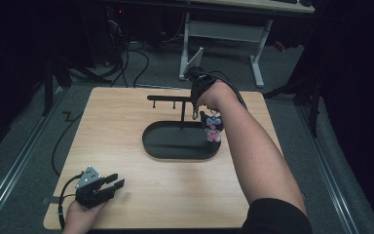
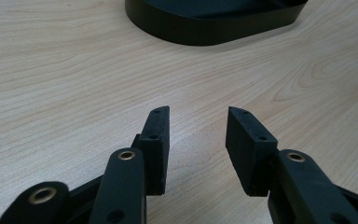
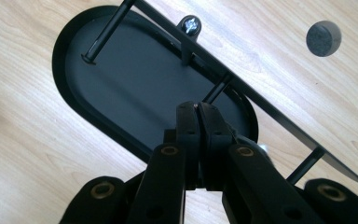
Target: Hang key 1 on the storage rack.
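- A small keychain charm (image 1: 213,129), dark on top with pink and white below, is hanging just beside the right end of the stand's crossbar (image 1: 171,98), over the right part of the black oval tray (image 1: 165,146).
- A metal clasp (image 1: 195,115) is dangling close to the charm, just under the crossbar's right end; whether it is hooked on a peg is hard to tell from the high view.
- The right gripper (image 1: 198,82) is hovering at the crossbar's right end, held by a hand whose forearm is reaching in across the tray's right side.
- In the right gripper view, the right gripper (image 3: 198,106) is looking down over the tray with its jaws pressed together; something pale is peeking out low between them, possibly the keychain's cord, though the jaws are hiding most of it.
- The crossbar (image 3: 242,88) is running diagonally over the tray (image 3: 135,79) there, with short pegs (image 3: 103,31) pointing down from it and a bright screw (image 3: 190,24) on top.
- A small grey disc (image 3: 323,38) is sitting on the counter (image 3: 37,140) beyond the crossbar, well apart from the tray.
- The left gripper (image 1: 113,181) is resting low at the counter's (image 1: 117,122) near left corner, well apart from the tray.
- In the left gripper view, the left gripper (image 2: 198,114) is standing about halfway open with nothing between its jaws, pointing at the tray's rim (image 2: 205,28) across bare wood (image 2: 74,84).
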`<state>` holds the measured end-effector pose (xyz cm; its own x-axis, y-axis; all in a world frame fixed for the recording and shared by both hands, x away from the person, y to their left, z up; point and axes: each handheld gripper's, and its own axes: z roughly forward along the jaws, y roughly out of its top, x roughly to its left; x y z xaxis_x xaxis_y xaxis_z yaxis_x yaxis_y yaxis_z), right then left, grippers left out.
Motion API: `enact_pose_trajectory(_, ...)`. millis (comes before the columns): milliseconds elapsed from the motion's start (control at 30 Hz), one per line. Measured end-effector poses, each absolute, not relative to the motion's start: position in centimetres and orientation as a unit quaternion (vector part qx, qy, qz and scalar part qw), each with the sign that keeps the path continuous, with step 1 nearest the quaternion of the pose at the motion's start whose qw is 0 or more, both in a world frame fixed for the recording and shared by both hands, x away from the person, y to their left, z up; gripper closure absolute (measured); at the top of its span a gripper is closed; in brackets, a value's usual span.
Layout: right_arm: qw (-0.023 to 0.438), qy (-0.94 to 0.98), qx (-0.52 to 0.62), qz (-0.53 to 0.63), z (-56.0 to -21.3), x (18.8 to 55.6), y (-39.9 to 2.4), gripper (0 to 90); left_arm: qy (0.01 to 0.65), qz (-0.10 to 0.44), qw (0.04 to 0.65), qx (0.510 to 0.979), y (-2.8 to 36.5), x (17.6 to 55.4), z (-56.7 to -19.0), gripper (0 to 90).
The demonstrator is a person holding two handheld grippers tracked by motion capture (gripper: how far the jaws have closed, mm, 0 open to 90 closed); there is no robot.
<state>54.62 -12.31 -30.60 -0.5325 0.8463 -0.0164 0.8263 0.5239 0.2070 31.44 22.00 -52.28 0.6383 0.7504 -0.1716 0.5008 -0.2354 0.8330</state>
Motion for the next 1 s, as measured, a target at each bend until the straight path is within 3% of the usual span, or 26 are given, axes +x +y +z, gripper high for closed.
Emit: enact_pose_trajectory(1000,0.061,0.868,0.480,0.107,-30.2,52.8,-13.1,77.6,0.397,0.131,0.462,0.782,21.5,31.3,-52.4,57.5)
